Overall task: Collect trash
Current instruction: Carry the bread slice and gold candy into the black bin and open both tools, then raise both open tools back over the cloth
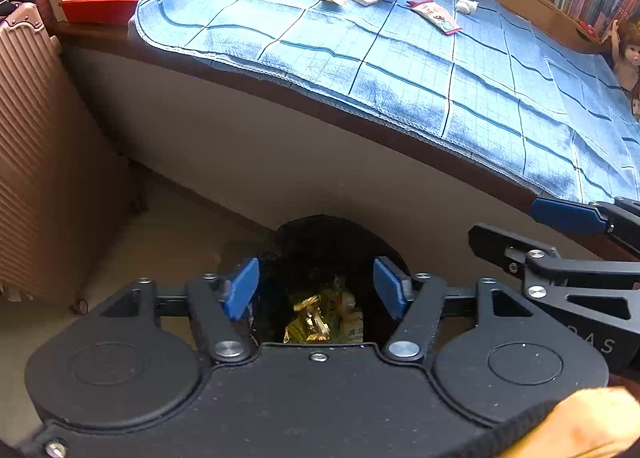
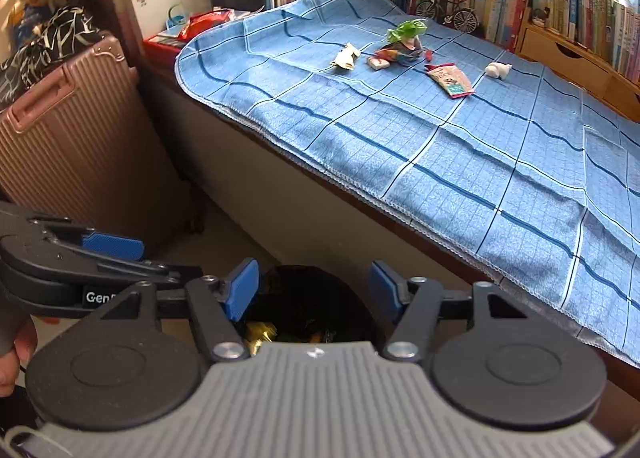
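Trash already lay in the black bin (image 1: pixel 320 258) on the floor directly below both grippers: gold foil wrappers (image 1: pixel 308 324) and a pale packet showed in its dark mouth. The left gripper (image 1: pixel 316 290) hung over the opening with its blue pads apart and nothing between them; the right gripper (image 2: pixel 314 290) hovered beside it over the same bin, likewise spread and empty. No earlier view was on hand, so the sensible reading was a drop just finished.

Beyond the bin rose the pale side of the bed, then its blue checked blanket (image 1: pixel 400 69). Far across it lay the remaining litter: a green crumpled wrapper (image 2: pixel 406 30), a cream packet (image 2: pixel 346 57), a small white and red box (image 2: pixel 378 63), a red sachet (image 2: pixel 449 80) and a white wad (image 2: pixel 498 69).

To do the next step well, each gripper would probably lift clear of the rim first, then reach across with jaws wide, pinching one piece each without snagging the blanket.
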`<state>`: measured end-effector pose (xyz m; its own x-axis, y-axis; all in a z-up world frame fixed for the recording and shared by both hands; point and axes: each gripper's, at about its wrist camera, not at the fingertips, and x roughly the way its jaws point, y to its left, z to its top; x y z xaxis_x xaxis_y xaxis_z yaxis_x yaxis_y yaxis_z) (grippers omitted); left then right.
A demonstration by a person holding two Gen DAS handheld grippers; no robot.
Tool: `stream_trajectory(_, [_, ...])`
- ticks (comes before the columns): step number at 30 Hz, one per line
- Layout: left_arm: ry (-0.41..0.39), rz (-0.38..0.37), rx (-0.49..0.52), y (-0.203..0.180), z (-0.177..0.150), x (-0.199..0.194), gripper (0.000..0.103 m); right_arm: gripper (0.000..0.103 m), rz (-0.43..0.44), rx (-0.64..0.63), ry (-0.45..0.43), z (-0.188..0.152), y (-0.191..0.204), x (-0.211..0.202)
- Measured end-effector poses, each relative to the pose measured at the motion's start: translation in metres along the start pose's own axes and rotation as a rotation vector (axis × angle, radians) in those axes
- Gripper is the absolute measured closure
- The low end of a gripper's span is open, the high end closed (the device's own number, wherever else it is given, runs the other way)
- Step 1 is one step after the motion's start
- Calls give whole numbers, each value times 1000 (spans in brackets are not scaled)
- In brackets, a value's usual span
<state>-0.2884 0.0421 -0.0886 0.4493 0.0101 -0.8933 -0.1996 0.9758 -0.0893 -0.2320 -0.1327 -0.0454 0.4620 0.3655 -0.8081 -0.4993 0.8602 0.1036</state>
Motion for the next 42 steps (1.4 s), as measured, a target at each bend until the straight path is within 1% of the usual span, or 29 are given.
stream_trajectory(13, [-3, -11, 24, -3, 6, 1, 34, 29, -30, 36, 0, -1, -9, -4])
stream_trajectory(17, [-20, -18, 33, -5, 13, -3, 31, 29, -45, 57, -10, 2, -13, -8])
stream_trajectory(20, [-51, -38, 40, -9, 25, -10, 28, 29, -68, 72, -21, 7, -17, -16])
stream_trajectory(24, [-128, -75, 31, -16, 52, -22, 22, 29, -103, 82, -60, 24, -26, -34])
stream_trajectory(28, [-203, -112, 22, -26, 83, -36, 18, 25, -149, 118, -137, 50, -45, -53])
stream_trajectory(30, [-239, -117, 32, -33, 99, -40, 16, 24, -176, 146, -169, 60, -56, -58])
stream_trajectory(33, [-268, -105, 64, -46, 122, -39, 15, 24, -206, 180, -195, 73, -74, -59])
stream_trajectory(37, [-282, -77, 84, -59, 153, -26, 15, 24, -240, 184, -221, 91, -98, -53])
stream_trajectory(39, [-283, -67, 80, -64, 171, -18, 15, 24, -249, 194, -242, 104, -113, -46])
stream_trajectory(42, [-295, -40, 41, -67, 202, 1, 15, 22, -246, 207, -273, 125, -135, -33])
